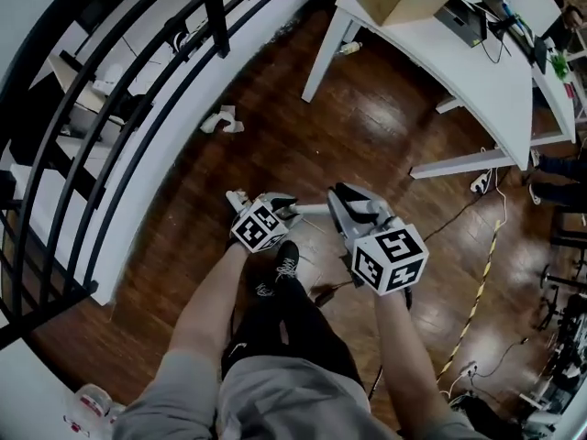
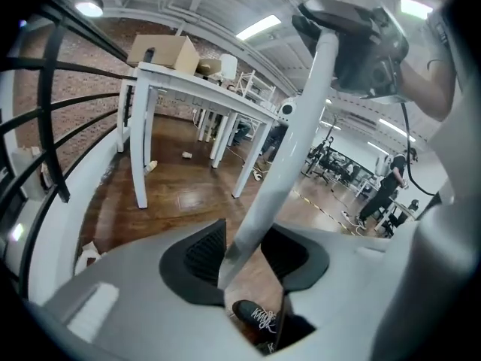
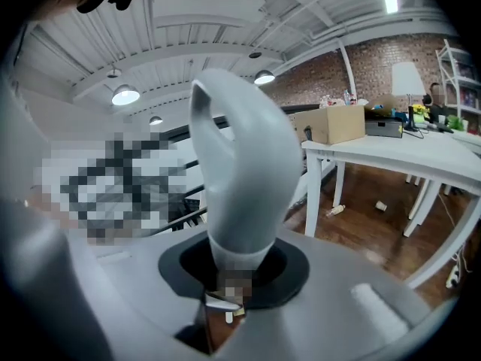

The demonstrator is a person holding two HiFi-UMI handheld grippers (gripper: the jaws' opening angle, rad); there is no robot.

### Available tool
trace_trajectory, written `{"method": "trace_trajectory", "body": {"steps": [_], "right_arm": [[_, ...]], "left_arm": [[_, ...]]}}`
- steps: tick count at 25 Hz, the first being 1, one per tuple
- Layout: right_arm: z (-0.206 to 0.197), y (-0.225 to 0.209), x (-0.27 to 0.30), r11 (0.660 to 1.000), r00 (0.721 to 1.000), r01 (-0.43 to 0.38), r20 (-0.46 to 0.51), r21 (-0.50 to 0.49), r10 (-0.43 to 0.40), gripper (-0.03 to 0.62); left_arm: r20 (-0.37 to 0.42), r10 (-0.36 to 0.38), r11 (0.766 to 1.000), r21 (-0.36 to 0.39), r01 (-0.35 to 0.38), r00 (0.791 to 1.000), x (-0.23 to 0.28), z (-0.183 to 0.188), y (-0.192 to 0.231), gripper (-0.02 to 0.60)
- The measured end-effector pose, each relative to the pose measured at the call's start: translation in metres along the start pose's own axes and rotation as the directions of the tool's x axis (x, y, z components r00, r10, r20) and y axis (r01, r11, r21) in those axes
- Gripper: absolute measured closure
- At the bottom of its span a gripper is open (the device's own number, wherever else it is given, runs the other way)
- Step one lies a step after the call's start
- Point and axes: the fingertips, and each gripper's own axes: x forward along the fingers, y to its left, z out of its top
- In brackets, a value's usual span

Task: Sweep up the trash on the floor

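Both grippers hold one long-handled sweeping tool in front of the person's legs. My left gripper (image 1: 278,206) (image 2: 244,250) is shut on its white pole (image 2: 301,134), which runs up between the jaws. My right gripper (image 1: 351,202) (image 3: 237,265) is shut on the tool's pale grey handle end (image 3: 240,164). The tool's lower end is hidden. Crumpled white paper (image 1: 220,120) (image 2: 89,253) lies on the wood floor beside the white curved wall. A small bottle (image 1: 348,49) (image 2: 150,166) (image 3: 334,210) lies by a table leg, and a small cup (image 2: 186,155) (image 3: 381,205) sits under the table.
A white table (image 1: 477,71) bearing a cardboard box (image 1: 394,3) stands ahead on the right. A black railing (image 1: 119,108) on a white curved wall bounds the left. Cables and yellow-black tape (image 1: 477,301) cross the floor at right. A black shoe (image 1: 286,262) is below the grippers.
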Motion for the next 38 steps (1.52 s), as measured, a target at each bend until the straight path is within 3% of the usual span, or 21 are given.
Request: {"method": "trace_trajectory", "body": {"steps": [5,11,18,24,30,34,38], "right_arm": [[0.032,-0.028,-0.006,0.998,0.998,-0.003,0.068,0.062,-0.001,0.536],[0.076,-0.024,0.013,0.995,0.984,0.013,0.178,0.101,-0.031,0.537],[0.111,-0.015,0.070,0.965,0.947,0.141,0.255,0.219,-0.196,0.537],[0.115,-0.009,0.113,0.914,0.909,0.242,0.254,0.327,-0.331,0.537],[0.108,-0.027,0.140,0.854,0.870,0.322,0.228,0.409,-0.437,0.537],[0.091,-0.037,0.158,0.823,0.865,0.362,0.171,0.437,-0.471,0.537],[0.076,-0.040,0.154,0.805,0.858,0.417,0.109,0.421,-0.502,0.537]], "left_arm": [[-0.034,-0.026,0.998,0.053,0.028,0.999,-0.004,0.032,0.007,0.445],[-0.063,-0.028,0.989,0.146,0.037,0.998,-0.035,0.063,0.054,0.445],[-0.135,-0.100,0.951,0.278,0.134,0.986,-0.069,0.077,0.138,0.443],[-0.243,-0.192,0.895,0.354,0.271,0.951,-0.082,0.070,0.187,0.443],[-0.329,-0.262,0.835,0.394,0.384,0.907,-0.063,0.067,0.218,0.443],[-0.369,-0.285,0.815,0.393,0.426,0.885,-0.046,0.056,0.232,0.440],[-0.358,-0.326,0.805,0.380,0.456,0.875,-0.030,0.050,0.222,0.434]]}}
